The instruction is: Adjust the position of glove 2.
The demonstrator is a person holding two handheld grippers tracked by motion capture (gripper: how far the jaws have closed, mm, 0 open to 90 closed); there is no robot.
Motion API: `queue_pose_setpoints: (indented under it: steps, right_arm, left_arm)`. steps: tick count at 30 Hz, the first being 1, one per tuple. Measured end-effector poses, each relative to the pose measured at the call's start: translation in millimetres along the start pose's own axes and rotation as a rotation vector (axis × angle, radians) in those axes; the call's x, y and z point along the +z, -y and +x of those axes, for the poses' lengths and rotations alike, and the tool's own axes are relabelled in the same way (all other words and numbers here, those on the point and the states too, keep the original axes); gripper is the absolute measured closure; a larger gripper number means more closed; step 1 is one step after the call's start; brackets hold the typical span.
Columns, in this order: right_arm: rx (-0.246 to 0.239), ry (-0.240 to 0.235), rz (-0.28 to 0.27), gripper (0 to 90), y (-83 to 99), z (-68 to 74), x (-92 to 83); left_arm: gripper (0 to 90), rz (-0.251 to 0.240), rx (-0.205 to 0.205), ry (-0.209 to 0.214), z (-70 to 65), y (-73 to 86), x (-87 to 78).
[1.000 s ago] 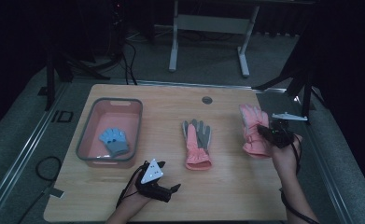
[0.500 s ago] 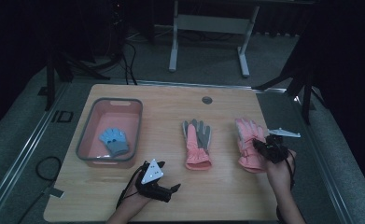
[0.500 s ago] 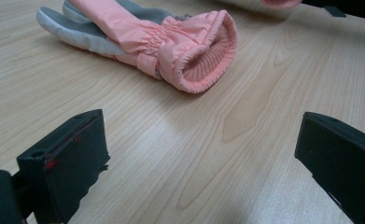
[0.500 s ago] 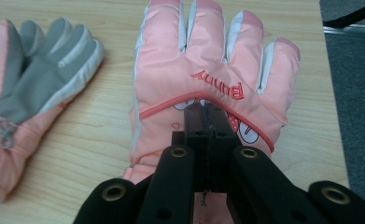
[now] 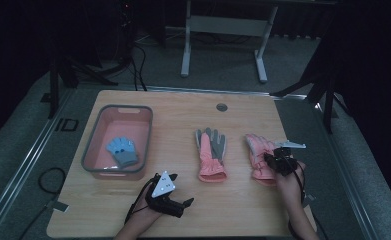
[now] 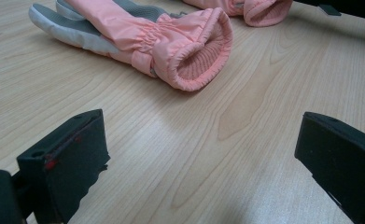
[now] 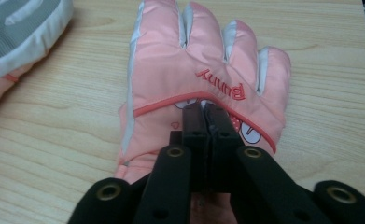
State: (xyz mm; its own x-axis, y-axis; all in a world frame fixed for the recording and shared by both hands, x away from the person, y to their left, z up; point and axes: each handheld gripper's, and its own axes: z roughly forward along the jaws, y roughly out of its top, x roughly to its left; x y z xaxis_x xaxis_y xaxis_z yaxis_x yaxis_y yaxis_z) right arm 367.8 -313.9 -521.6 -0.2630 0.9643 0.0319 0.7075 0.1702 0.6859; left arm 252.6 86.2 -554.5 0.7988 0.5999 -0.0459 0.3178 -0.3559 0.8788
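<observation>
Starting at the left of the high view: a pink tray (image 5: 90, 145) sits on the wooden table (image 5: 233, 210), with a small blue glove (image 5: 123, 151) lying inside it. Lower centre-left, the left gripper (image 5: 180, 205) rests low over bare wood, jaws spread wide, nothing between them. Centre frame, a pink-and-grey glove (image 5: 211, 152) lies flat, cuff toward the bottom edge; in the left gripper view its ribbed cuff gapes open at upper centre (image 6: 196, 51).

Now right of centre: the pink Bunny glove (image 5: 259, 157) lies flat on the table, fingers pointing to the top of the frame. The right gripper (image 5: 272, 159) sits on it, jaws pinched together on a fold of fabric at the back of the hand (image 7: 203, 109), just below the lettering.

This one looks light, padded and floppy, with a smooth, possibly slippery shell. A pinch at mid-hand will likely let fingers and cuff droop; the elasticated cuff looks the surer hold.
</observation>
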Motion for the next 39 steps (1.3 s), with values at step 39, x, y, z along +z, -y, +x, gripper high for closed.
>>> queue_pose_setpoints:
  steps: [39]
  right_arm:
    - [-0.197,-0.248,-0.031,65.1,-9.0,-32.6,-29.1]
  left_arm:
    - [2.7,0.011,0.016,0.022,-2.7,0.2,1.6]
